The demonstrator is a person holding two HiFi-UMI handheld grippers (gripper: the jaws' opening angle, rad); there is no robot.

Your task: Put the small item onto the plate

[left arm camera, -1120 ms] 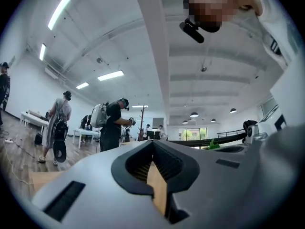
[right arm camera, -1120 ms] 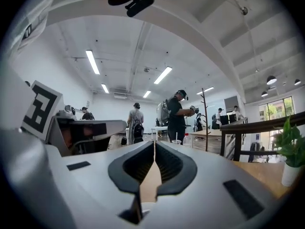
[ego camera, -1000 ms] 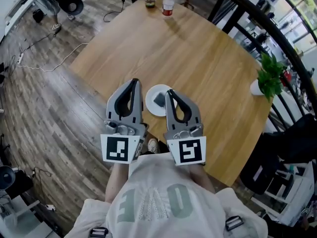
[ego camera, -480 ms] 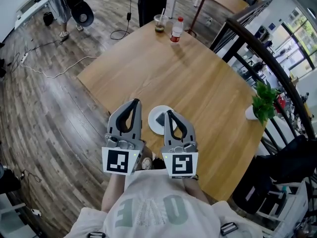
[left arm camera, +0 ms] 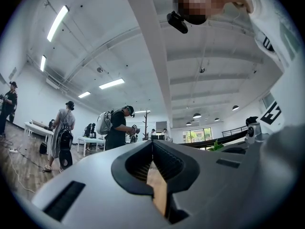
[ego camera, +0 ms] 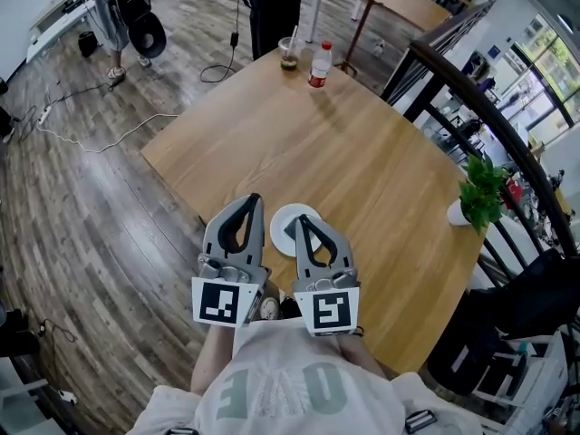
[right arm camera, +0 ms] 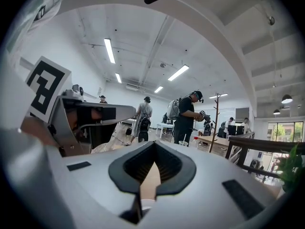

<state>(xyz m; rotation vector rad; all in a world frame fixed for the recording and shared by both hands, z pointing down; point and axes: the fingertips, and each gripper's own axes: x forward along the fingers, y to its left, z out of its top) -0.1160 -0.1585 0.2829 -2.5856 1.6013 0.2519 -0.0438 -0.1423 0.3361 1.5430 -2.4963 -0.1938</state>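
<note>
The wooden surface point(ego camera: 362, 152) is a wide slab seen corner-on. Its near edge runs diagonally just ahead of the person's shirt point(ego camera: 281, 383). The white plate point(ego camera: 279, 232) sits close to that near edge, toward the surface's left corner, and the small dark item point(ego camera: 291, 228) lies on it. The right gripper in front hides part of both.

The left gripper point(ego camera: 255, 198) hangs over the near edge, just left of the plate, with its tip above bare wood. Its jaws are pressed together with nothing between them. The right gripper point(ego camera: 299, 217) is beside it, with its tip over the plate's near side. Its own view shows the jaws meeting at the tips and empty too, with only wood grain showing through the hollow behind them. The two grippers are near each other but apart.

Beyond the plate the surface is open — a broad stretch of bare wood runs out to the far corner. There a red-capped bottle point(ego camera: 317, 64) and a plastic cup point(ego camera: 288, 53) stand side by side near the edge. At the right edge a small potted plant point(ego camera: 478, 198) stands just beside a dark curved railing point(ego camera: 471, 98) that borders that side. To the left the plank floor point(ego camera: 82, 207) is crossed by loose cables point(ego camera: 91, 134).
</note>
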